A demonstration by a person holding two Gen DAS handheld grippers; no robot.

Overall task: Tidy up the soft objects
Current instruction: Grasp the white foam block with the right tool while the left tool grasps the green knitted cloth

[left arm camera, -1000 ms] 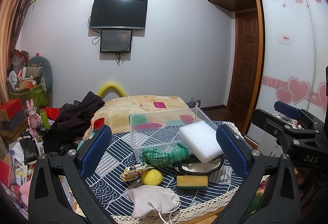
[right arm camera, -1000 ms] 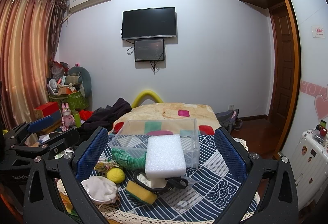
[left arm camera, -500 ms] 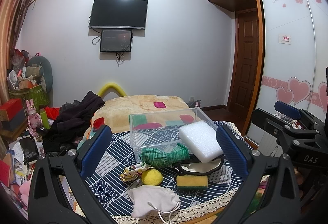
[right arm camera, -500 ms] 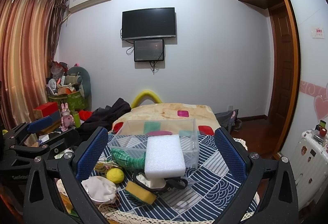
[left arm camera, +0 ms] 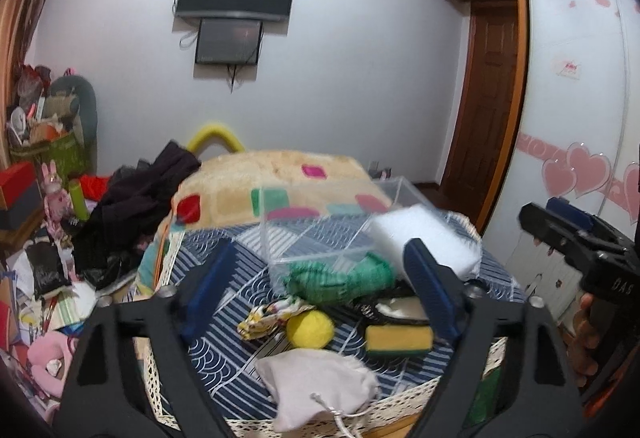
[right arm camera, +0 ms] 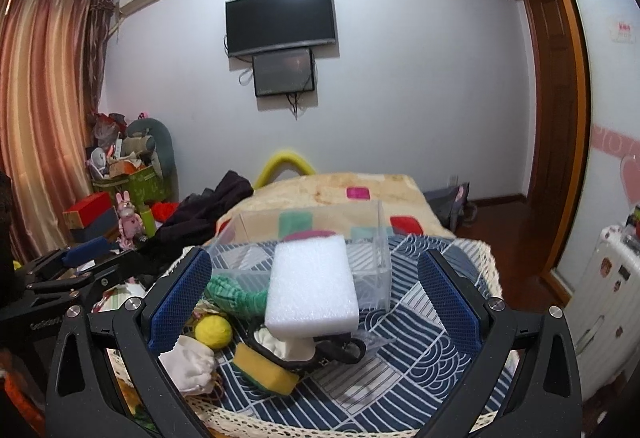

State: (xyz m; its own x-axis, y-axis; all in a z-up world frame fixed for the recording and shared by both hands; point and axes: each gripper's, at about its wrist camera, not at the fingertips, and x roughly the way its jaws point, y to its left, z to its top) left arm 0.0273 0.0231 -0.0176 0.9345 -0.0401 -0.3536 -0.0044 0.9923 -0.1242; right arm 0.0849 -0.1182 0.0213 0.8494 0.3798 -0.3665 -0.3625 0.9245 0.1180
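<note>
The foam [right arm camera: 312, 288] is a white, grainy block, propped on a dark pouch [right arm camera: 320, 352] near the middle of the worktop [right arm camera: 400, 378], leaning against the clear box [right arm camera: 368, 270]. Beside it lie a green cloth [left arm camera: 340, 278], a yellow ball [left arm camera: 310, 329], a yellow sponge [left arm camera: 398, 340] with a green underside, a patterned rag [left arm camera: 266, 316] and a pale drawstring bag [left arm camera: 316, 382] at the near edge. The box looks to hold nothing; bed colours show through its walls. The left gripper [left arm camera: 320, 290] and right gripper [right arm camera: 316, 302] both hover over the pile with jaws released, gripping nothing. The left view is motion-blurred, so the cloth and foam edges smear. The pouch is mostly hidden under the foam, and the gripper frames cut off the worktop's near corners
</note>
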